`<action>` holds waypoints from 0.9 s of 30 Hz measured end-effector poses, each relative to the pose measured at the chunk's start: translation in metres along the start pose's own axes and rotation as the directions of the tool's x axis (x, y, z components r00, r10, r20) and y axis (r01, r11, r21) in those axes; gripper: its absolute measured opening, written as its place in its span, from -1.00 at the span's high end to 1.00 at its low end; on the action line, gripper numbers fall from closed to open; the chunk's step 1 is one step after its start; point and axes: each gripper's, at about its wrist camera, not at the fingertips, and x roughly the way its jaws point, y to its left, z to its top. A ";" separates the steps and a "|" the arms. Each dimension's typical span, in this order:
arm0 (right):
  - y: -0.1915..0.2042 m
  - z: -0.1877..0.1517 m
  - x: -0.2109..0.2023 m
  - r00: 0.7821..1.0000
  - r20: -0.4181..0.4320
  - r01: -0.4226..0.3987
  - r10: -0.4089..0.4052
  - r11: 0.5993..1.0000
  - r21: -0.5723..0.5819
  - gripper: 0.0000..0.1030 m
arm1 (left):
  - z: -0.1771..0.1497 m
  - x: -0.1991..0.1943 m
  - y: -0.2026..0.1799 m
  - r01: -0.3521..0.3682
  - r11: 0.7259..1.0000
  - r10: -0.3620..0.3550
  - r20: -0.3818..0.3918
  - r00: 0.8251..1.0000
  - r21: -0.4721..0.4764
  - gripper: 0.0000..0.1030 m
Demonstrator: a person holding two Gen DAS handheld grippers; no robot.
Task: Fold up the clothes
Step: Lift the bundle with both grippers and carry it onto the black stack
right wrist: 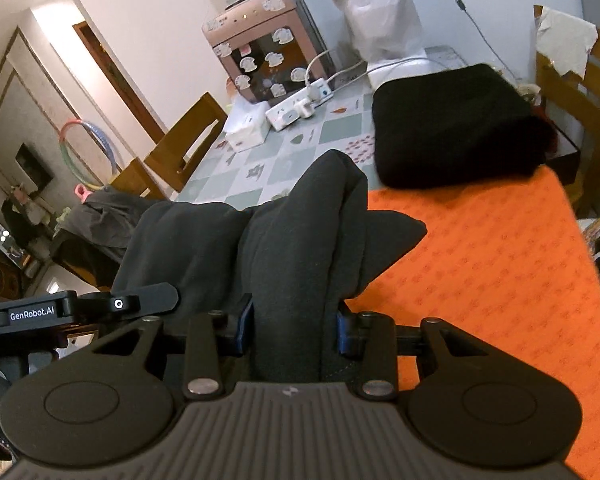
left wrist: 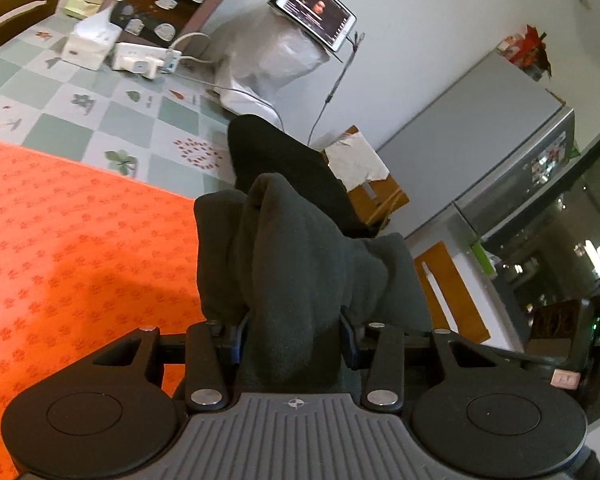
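Observation:
A dark grey garment [left wrist: 296, 264] is bunched up and held above the orange cloth [left wrist: 80, 248] on the table. My left gripper [left wrist: 294, 340] is shut on a thick fold of it. My right gripper [right wrist: 294, 328] is shut on another fold of the same grey garment [right wrist: 300, 240], beside the orange cloth [right wrist: 492, 264]. The fabric hides the fingertips of both grippers. A folded black garment [right wrist: 456, 124] lies on the table beyond the orange cloth; it also shows in the left wrist view [left wrist: 284, 164]. The left gripper's body [right wrist: 40, 312] shows at the left of the right wrist view.
On the checked tablecloth [right wrist: 268, 160] stand a tissue box [right wrist: 246, 130], a power strip [right wrist: 300, 104] with cables, a pink appliance [right wrist: 260, 52] and a tablet [left wrist: 314, 8] on a wrapped stand. Wooden chairs [right wrist: 180, 144] stand by the table. A fridge [left wrist: 480, 136] stands to the right.

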 end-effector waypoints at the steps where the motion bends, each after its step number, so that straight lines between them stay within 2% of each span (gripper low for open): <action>1: -0.006 0.006 -0.001 1.000 -0.005 -0.003 0.003 1.000 0.002 0.15 | 0.003 0.005 -0.004 -0.003 1.000 0.003 -0.005 1.000 0.001 0.10; 5: -0.034 0.034 0.000 0.999 -0.028 -0.027 0.027 1.000 0.000 0.15 | 0.014 0.028 -0.022 -0.022 1.000 0.022 0.004 1.000 -0.002 0.10; 9: -0.063 0.070 0.002 0.997 -0.042 -0.063 0.063 0.998 -0.007 0.15 | 0.032 0.052 -0.036 -0.026 0.998 0.028 0.026 0.999 -0.061 0.11; 18: -0.127 0.171 0.010 0.990 -0.020 -0.143 0.143 0.989 -0.026 0.15 | 0.100 0.121 -0.068 -0.039 0.997 0.044 0.073 0.996 -0.072 0.11; 27: -0.201 0.267 0.064 0.987 0.003 -0.163 0.163 0.986 0.029 0.15 | 0.170 0.211 -0.069 -0.051 0.995 0.058 0.087 0.994 -0.091 0.10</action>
